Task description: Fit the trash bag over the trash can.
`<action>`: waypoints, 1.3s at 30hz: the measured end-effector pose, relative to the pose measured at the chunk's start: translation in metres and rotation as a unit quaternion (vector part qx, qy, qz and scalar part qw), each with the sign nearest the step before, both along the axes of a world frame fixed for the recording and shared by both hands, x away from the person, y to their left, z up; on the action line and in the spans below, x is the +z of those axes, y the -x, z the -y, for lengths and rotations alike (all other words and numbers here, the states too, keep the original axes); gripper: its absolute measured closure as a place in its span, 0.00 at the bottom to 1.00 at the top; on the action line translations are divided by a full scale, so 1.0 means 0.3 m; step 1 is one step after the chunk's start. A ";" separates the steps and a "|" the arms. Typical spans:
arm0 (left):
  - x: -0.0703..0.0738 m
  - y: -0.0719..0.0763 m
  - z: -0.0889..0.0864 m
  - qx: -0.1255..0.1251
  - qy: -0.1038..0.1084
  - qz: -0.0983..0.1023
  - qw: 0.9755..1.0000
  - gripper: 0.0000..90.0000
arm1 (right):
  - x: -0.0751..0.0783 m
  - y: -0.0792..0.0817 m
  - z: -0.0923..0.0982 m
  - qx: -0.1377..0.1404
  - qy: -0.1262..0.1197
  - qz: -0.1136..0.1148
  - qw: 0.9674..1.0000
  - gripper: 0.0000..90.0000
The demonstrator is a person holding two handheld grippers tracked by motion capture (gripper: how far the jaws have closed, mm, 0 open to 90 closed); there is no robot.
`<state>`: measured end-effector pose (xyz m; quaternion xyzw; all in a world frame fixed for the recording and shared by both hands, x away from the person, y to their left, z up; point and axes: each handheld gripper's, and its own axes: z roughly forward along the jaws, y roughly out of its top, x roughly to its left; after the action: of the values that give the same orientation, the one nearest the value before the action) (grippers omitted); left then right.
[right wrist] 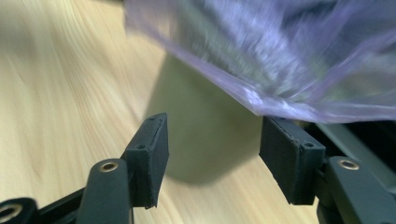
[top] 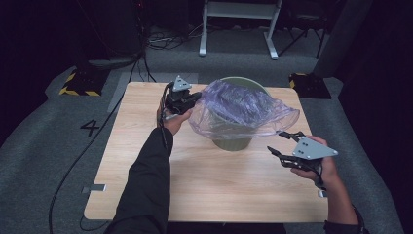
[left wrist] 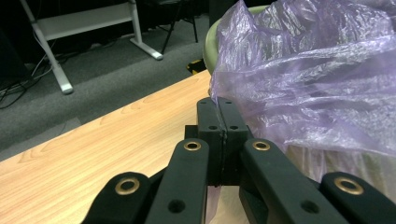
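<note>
Past the far edge of the wooden table (top: 209,190) stood a white metal frame (top: 239,14) on the grey carpet (top: 44,141), with two yellow-and-black striped blocks (top: 78,84) near its far corners and a painted number four (top: 90,127) beside its left edge.

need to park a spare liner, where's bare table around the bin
The table is bare on its near half between the two forearms, and along its left edge. It is crowded at the far middle: the green bin under the purple bag, with the left tongs and right tongs beside it.
</note>
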<state>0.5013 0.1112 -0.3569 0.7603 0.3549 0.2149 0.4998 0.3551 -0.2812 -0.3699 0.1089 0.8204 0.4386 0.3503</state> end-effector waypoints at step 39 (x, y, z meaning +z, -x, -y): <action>0.064 0.066 -0.067 0.007 0.007 0.039 0.999 0.23 | 0.157 -0.251 0.001 -0.128 -0.078 -0.020 0.988 0.99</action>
<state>0.4816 0.1313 -0.3378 0.7454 0.3421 0.2454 0.5168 0.4305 -0.2815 -0.3229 0.2490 0.7698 0.4503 0.3777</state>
